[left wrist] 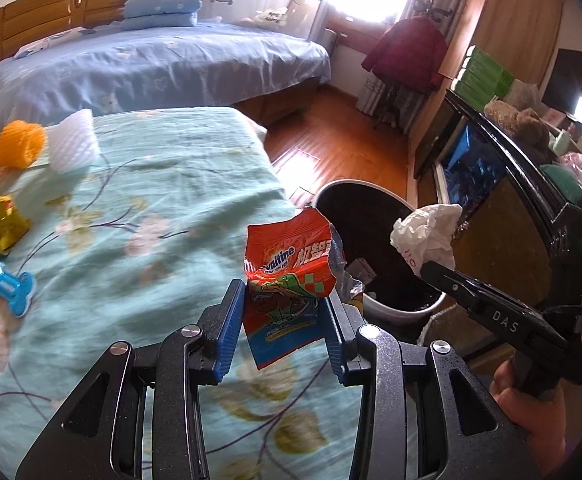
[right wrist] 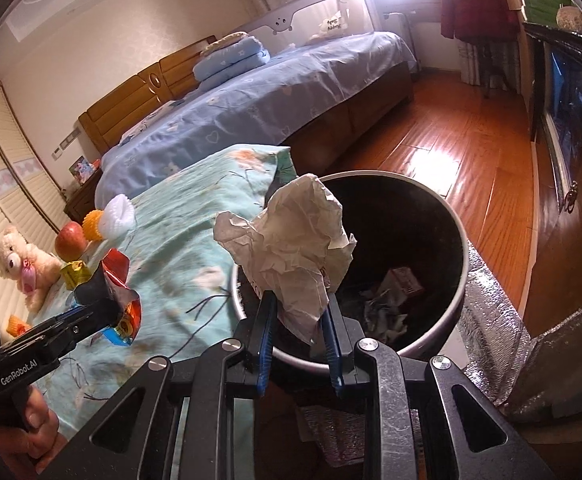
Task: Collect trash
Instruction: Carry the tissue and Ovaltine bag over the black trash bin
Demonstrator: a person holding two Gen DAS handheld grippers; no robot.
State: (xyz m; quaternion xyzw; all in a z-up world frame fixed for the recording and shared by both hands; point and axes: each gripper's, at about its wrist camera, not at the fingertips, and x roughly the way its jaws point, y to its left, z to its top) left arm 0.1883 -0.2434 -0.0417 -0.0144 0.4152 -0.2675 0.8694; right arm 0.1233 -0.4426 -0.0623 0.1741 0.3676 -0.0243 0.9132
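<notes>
Drop-off step: right gripper point(right wrist: 297, 316) clamps crumpled paper point(right wrist: 287, 248) over the bin point(right wrist: 465, 264), left gripper point(left wrist: 281, 320) pinches snack wrapper point(left wrist: 287, 272) just left of it w/ bed edge below; next, release both inside.

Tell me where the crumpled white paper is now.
The crumpled white paper is clamped in the right gripper, just over the near rim of the black trash bin.

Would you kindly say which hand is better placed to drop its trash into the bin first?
Right: its crumpled paper already hangs over the bin rim, while the left's snack wrapper is above the bedspread.
</notes>
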